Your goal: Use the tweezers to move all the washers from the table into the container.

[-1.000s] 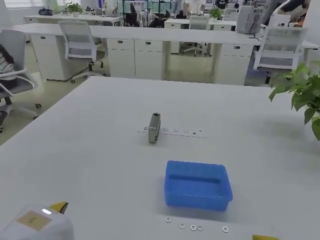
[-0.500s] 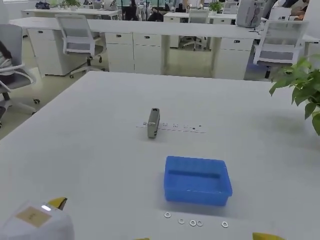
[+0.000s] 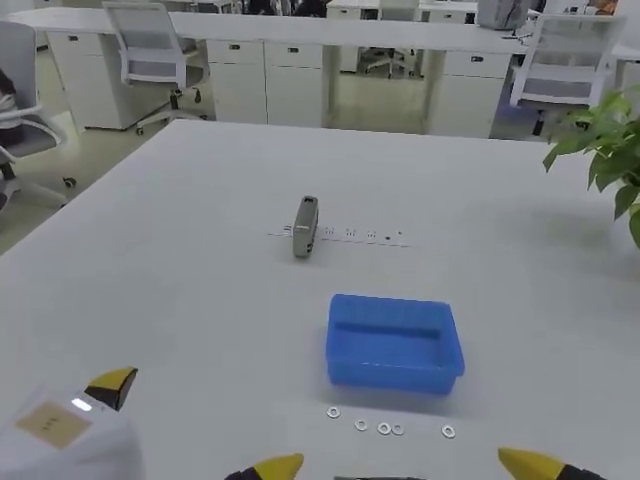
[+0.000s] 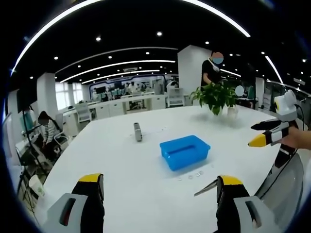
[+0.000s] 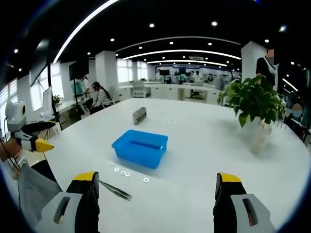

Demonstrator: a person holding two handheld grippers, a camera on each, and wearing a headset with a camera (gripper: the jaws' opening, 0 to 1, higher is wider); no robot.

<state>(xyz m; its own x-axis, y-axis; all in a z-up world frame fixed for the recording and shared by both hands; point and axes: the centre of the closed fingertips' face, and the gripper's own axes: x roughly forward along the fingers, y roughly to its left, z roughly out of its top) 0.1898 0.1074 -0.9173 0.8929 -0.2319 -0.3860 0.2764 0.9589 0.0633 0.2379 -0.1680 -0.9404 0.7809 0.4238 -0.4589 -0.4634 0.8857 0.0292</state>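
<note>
Washers: row of five on table, just before blue container near wall
Tweezers: flat, untouched; nearer the person than the washers; long axis roughly along the row
Left gripper, right gripper: spread wide, empty; tweezers between them, nearer one unclear
</note>
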